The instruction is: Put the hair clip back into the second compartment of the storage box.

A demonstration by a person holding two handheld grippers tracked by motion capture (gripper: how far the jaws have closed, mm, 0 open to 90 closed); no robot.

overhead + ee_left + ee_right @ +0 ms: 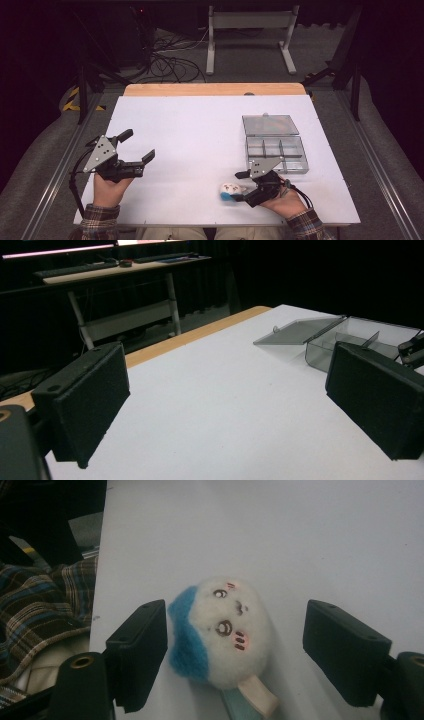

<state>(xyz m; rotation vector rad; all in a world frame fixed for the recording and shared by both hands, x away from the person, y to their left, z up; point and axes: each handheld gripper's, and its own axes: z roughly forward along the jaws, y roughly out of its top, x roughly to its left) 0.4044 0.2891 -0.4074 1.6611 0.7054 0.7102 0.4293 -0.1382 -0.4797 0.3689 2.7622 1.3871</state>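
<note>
A small plush toy (220, 632), white with a blue back and a stitched face, lies on the white worktop (190, 145) near its front edge, right of centre. In the high view its blue side faces the front edge and its face looks up; its long axis runs roughly left to right, and a pale tab sticks out from under it toward the right tool (242, 186). That tool's jaws stand apart on either side of the toy, one jaw just beside the blue side, the other well clear. Behind it sits an open clear compartment box (276, 152), lid laid back. The left tool (136, 145), jaws wide apart, hovers at the worktop's left side, well apart from the toy.
</note>
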